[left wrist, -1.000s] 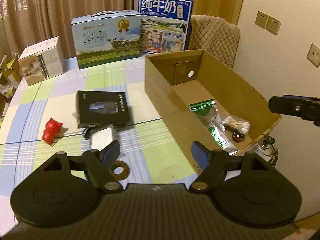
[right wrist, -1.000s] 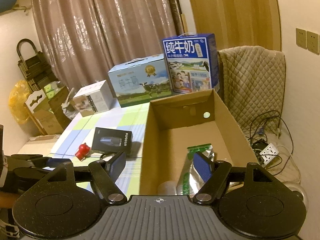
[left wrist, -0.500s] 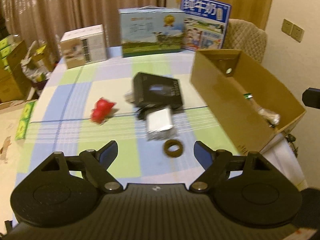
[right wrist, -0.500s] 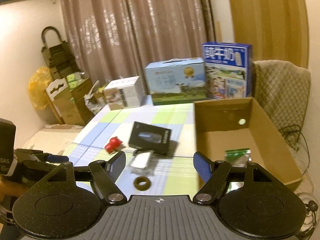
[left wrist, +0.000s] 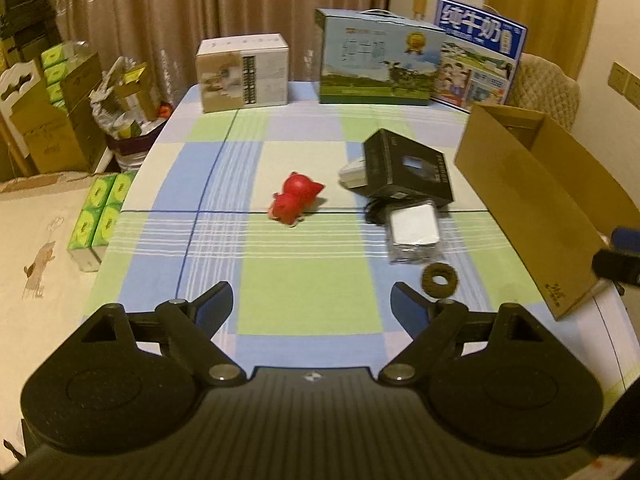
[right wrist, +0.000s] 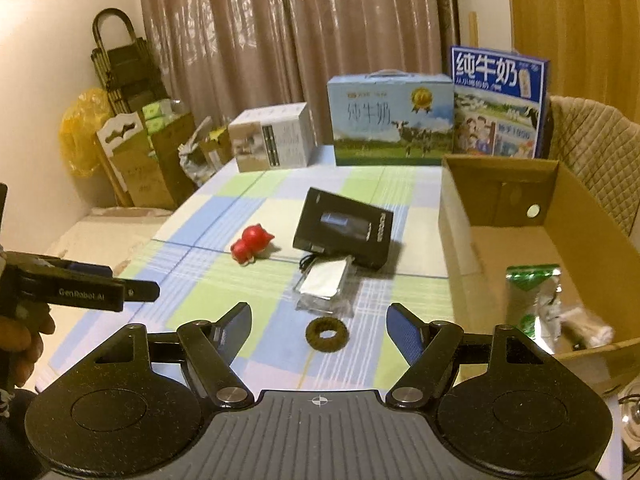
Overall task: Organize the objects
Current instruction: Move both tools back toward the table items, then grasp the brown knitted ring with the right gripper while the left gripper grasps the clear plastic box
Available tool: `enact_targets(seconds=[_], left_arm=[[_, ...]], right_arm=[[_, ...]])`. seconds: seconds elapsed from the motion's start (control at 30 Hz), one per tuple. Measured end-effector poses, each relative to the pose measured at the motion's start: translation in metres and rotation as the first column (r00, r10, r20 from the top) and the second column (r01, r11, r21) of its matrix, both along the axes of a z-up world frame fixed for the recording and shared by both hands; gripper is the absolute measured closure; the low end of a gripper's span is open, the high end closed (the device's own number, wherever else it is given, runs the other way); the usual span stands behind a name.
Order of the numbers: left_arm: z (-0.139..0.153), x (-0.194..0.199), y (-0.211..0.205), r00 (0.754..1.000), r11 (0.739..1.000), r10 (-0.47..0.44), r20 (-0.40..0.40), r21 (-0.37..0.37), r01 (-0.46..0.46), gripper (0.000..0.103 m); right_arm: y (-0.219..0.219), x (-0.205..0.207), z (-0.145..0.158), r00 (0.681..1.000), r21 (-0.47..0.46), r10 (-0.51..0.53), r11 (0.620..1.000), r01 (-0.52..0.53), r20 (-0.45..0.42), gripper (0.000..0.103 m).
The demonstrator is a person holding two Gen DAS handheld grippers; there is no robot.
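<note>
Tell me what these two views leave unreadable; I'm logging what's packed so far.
- Cardboard box interior: left wrist view, hidden by its near wall.
- Box's near end: right wrist view, the right gripper covers the floor below the green packet.
- Pale wrapped item beside the packet: too blurred to identify.
- Black box label: too small.

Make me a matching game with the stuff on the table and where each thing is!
Things:
1. red toy
2. brown ring
3. green snack bag
4. blue milk carton box

Places:
A. inside the cardboard box
B. standing behind the cardboard box
C. nearest the open right gripper
D. left of the black box

Pairs: 1-D, 2-C, 3-A, 4-B
</note>
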State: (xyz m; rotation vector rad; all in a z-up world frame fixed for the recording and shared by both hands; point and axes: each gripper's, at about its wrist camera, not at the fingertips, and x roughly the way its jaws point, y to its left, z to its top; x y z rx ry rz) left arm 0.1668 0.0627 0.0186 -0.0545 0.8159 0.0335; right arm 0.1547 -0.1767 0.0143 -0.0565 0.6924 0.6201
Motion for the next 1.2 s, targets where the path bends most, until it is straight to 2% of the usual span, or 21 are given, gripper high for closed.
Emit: enact_targets(seconds=[0.37,0.6,0.77,0.87,1.0,1.1,1.2], left_arm=[[-0.036,0.041,0.009,0.999,0.999,0.032,-0.001,0.012,-0.032,0.007],[-0.064,0.074,0.004,0.999,0.999,0.034,-0.002,0.03,-0.034,0.005],[-0.085,0.091,0.006,0.998,1.0,0.022,-0.059,-0.004,-0.022,0.004],[-0.09,0.098,0.004,0.998,1.0,0.013,-0.059,-0.003,-0.013,0.003],[-0.094,0.105,0.002,0.998,1.0,0.008,-0.066,-0.017,-0.009,0.003],[-0.097,0.11,-0.003,0.998,1.0,-0.008,-0.066,-0.003,0.008,0.003],[-0.099,0.114,-0.006,0.998,1.0,-0.015,-0.069,0.001,0.015,0.003]], right_arm=[[0.034,0.041,-0.067,0.999,-0.077,0.008,0.997,-0.012,-0.052,0.031],[0.044,0.067,-0.097,0.996,-0.089,0.024,0.995,-0.032,-0.09,0.031],[0.053,0.08,-0.119,0.994,-0.123,0.058,0.99,-0.069,-0.095,0.032],[0.057,0.086,-0.129,0.992,-0.129,0.065,0.989,-0.079,-0.106,0.032],[0.064,0.092,-0.14,0.991,-0.154,0.088,0.983,-0.103,-0.101,0.048],[0.069,0.092,-0.146,0.991,-0.172,0.096,0.979,-0.111,-0.092,0.051],[0.074,0.089,-0.147,0.992,-0.188,0.109,0.975,-0.12,-0.071,0.064]])
